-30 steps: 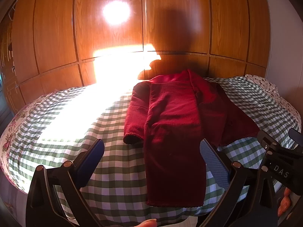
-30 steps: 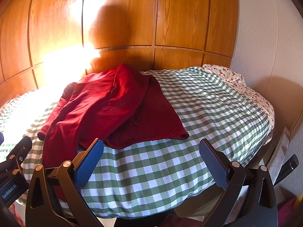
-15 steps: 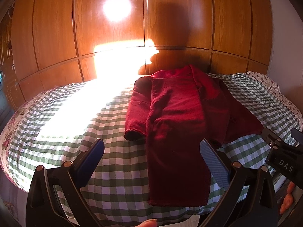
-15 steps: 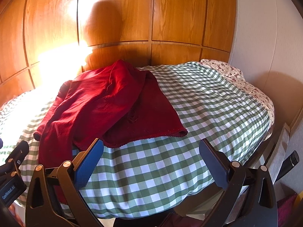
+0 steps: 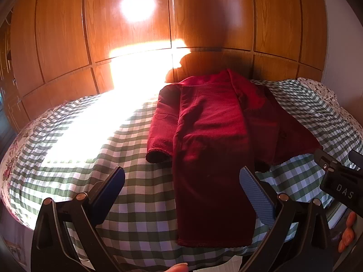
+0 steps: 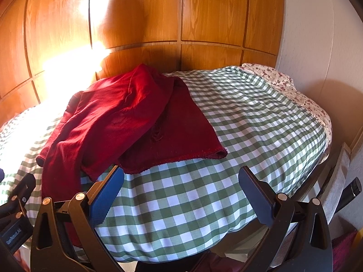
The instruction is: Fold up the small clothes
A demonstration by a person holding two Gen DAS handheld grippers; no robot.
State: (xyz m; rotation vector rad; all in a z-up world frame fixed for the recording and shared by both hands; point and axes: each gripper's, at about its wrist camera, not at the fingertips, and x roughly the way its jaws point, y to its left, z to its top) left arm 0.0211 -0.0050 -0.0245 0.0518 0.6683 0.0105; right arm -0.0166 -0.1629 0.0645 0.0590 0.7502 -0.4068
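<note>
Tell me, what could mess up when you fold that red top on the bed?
The red top lies with one panel already flopped over, so a pull could drag it crooked. The checked cover is soft and might bunch up. Bright sun glare hides part of the bed. Both the left gripper and right gripper are open and hold nothing.

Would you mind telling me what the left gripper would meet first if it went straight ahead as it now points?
Probably the red garment: the open left gripper aims along it on the checked bedspread, though depth is unclear.
</note>
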